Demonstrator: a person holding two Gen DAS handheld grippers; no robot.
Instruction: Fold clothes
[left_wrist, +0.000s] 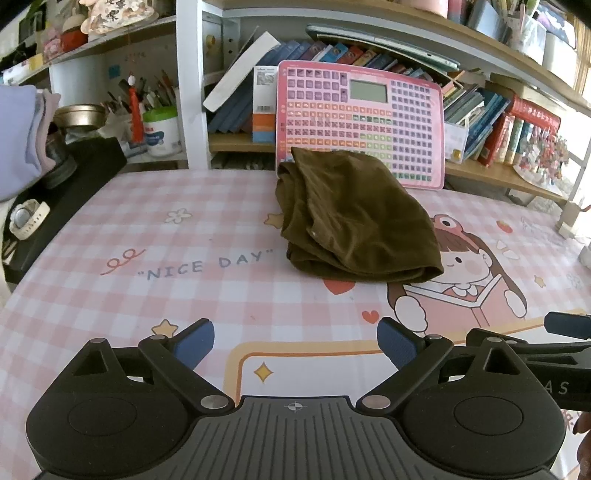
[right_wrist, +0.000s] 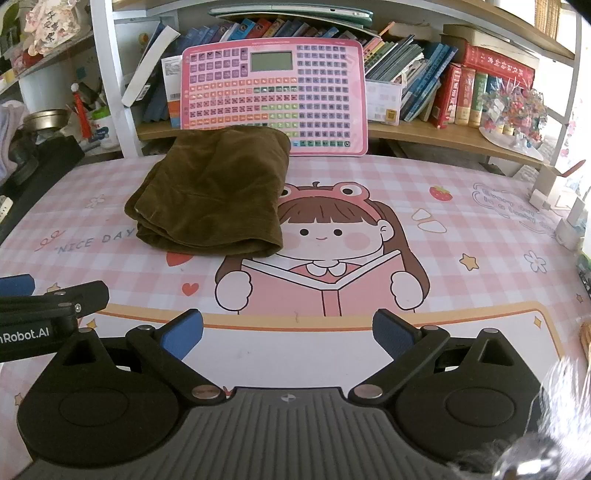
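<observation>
Olive-brown garment (left_wrist: 354, 218), folded into a thick bundle, is lying on the pink checked mat (left_wrist: 147, 236) at one o'clock from the left gripper (left_wrist: 295, 347), whose jaws are gaping wide, holding nothing. From the right wrist, it is sitting at eleven o'clock; the right gripper (right_wrist: 288, 334) is likewise hanging open and empty.

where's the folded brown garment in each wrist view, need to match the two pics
Left wrist view: the brown garment lies right of centre, in the middle band, beyond the open left gripper.
Right wrist view: the brown garment lies left of centre, beyond the open right gripper.
Shared landmark: the pink button board stands upright just behind the garment in both views.
</observation>
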